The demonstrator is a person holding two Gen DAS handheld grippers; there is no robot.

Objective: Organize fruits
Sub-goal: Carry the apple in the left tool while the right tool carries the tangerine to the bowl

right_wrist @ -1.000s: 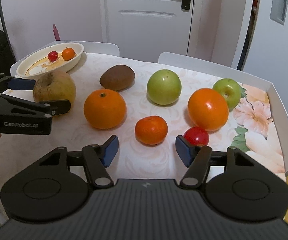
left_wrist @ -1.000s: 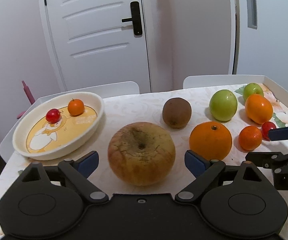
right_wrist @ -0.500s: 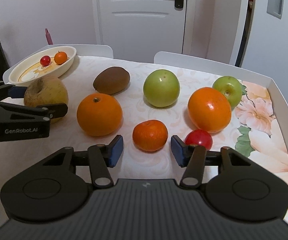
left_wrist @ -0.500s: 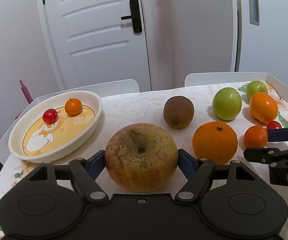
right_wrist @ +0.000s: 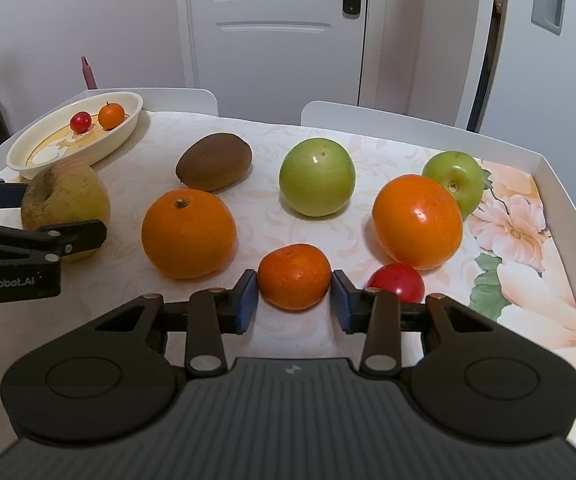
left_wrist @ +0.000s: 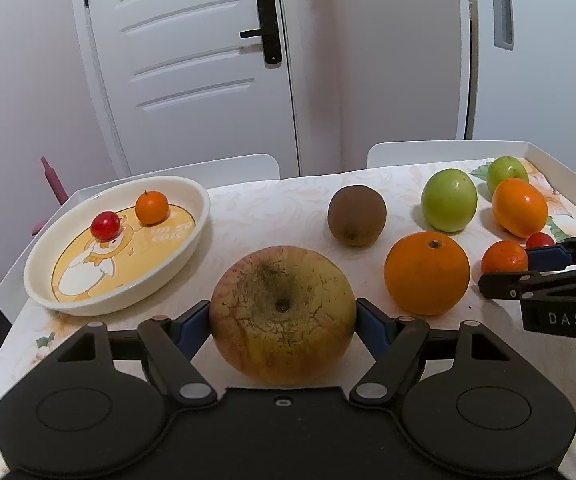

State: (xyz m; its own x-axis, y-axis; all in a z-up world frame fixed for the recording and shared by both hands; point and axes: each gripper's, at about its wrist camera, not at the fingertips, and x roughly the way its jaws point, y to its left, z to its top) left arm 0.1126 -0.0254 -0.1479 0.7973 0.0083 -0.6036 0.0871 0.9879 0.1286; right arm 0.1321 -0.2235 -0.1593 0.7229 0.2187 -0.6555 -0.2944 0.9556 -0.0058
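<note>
Left gripper (left_wrist: 283, 322) around russet apple (left_wrist: 282, 314)

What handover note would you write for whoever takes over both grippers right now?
Left gripper: shut on the big yellow-brown russet apple, on the table.
Right gripper: jaws bracket the small orange mandarin; contact unclear.
Done: a red cherry tomato and a tiny orange citrus lie in the cream oval dish.
Left: brown kiwi, large orange, and other fruits loose.
</note>
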